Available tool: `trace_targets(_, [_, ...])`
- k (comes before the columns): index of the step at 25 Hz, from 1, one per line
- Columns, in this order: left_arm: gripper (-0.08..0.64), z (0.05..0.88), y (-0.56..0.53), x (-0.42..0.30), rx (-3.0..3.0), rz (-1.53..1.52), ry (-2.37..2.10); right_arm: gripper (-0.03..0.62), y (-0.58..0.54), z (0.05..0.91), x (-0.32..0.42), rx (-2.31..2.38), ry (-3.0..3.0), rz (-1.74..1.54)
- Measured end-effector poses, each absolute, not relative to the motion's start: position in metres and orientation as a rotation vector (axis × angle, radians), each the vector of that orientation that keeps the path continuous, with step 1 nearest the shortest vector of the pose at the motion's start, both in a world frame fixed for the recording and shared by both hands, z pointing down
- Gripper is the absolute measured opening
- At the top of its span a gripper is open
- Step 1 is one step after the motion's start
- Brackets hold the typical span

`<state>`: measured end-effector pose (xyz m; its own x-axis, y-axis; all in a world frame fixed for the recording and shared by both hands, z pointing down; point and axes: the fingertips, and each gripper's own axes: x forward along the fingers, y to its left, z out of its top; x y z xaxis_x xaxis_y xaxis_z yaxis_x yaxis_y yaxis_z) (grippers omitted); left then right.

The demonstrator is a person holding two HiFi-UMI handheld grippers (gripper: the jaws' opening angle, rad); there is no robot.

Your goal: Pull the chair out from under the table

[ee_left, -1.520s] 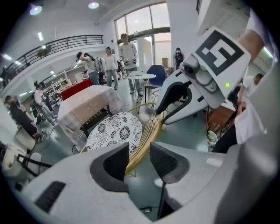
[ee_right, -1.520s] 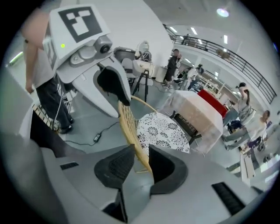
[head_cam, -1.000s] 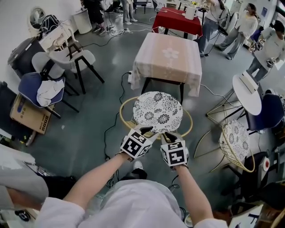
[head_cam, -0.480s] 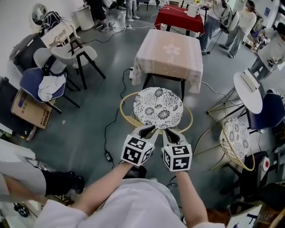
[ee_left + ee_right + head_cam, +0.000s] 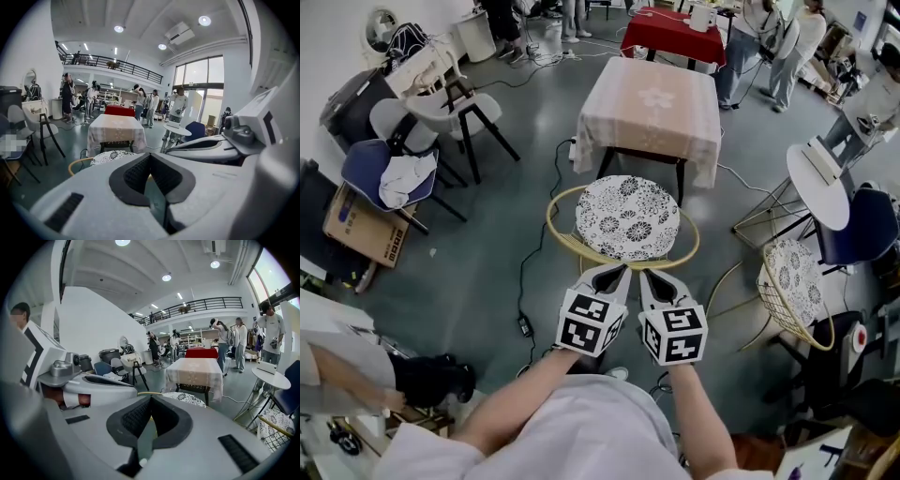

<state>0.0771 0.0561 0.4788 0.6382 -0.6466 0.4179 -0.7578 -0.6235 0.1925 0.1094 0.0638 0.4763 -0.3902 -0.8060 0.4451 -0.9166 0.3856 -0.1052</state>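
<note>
Grey floor (image 5: pixel 487 253); cardboard box (image 5: pixel 361 236) far left of the left gripper (image 5: pixel 617 270), round white table (image 5: pixel 823 192) right of the right gripper (image 5: pixel 652 274), balcony railing (image 5: pixel 108 62) high ahead

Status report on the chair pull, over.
Left hand-held gripper and right hand-held gripper just closed, shut at chair near rim, grip unconfirmed. Chair at table front edge. Floor cable left of it.

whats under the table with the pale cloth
Dark table legs show below the tablecloth; the patterned chair stands just in front. The cloth hides the rest underneath.
</note>
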Motion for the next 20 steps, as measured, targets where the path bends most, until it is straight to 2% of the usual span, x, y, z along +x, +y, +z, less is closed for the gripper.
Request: trace_targets(20, [0.006,0.482,0.073,0.085,2.467,0.477,-1.155,0.002,0.084,0.474,0.114,1.472,-2.38,0.518])
